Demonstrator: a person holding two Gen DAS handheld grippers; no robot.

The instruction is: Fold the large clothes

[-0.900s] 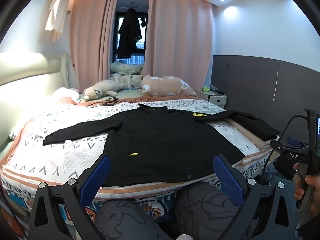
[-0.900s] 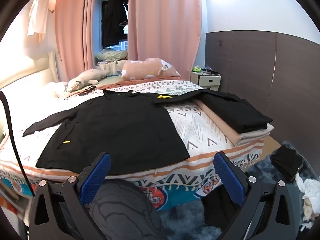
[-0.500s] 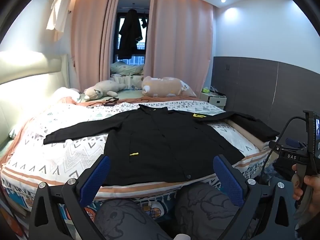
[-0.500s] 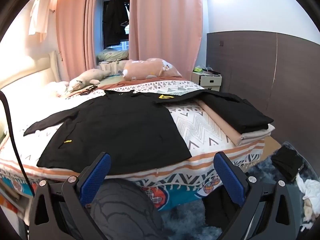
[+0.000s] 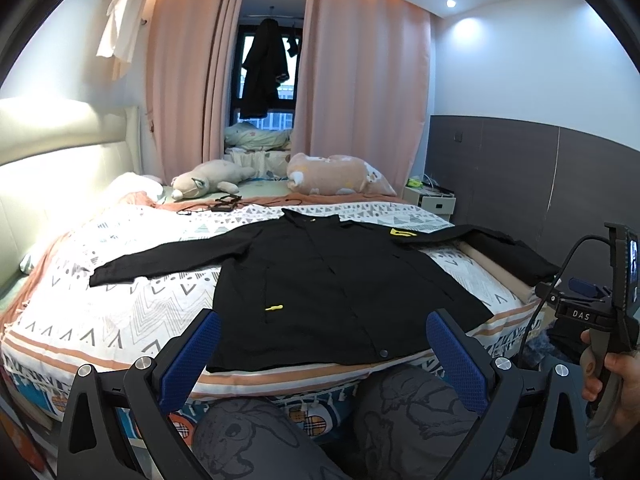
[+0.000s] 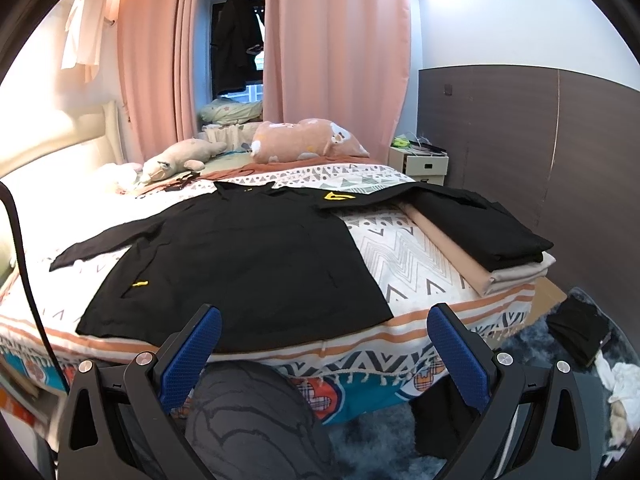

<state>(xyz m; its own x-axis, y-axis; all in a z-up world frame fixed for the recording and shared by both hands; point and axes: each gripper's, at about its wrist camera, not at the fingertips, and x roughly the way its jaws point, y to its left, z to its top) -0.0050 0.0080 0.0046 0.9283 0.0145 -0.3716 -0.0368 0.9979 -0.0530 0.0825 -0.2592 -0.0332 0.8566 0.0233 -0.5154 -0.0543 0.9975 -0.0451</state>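
A large black jacket (image 5: 320, 280) lies spread flat on the patterned bedspread (image 5: 120, 312), front up, one sleeve stretched left and the other towards the right edge. The same jacket (image 6: 240, 264) fills the middle of the right wrist view, with a yellow logo near its shoulder. My left gripper (image 5: 320, 354) hovers open before the jacket's hem, nothing between its blue pads. My right gripper (image 6: 322, 354) is also open and empty, short of the bed's near edge. The right tool's handle (image 5: 588, 316) shows in the left wrist view, held by a hand.
Folded black and beige clothes (image 6: 492, 240) are stacked at the bed's right side. Plush toys (image 5: 336, 176) and a cable lie at the far end. A person's knees (image 5: 280, 432) press against the bed edge. A nightstand (image 6: 424, 166) stands by the dark wall; clothes lie on the rug (image 6: 576, 332).
Both views have shifted only slightly; the jacket has not moved and both grippers have stayed wide open.
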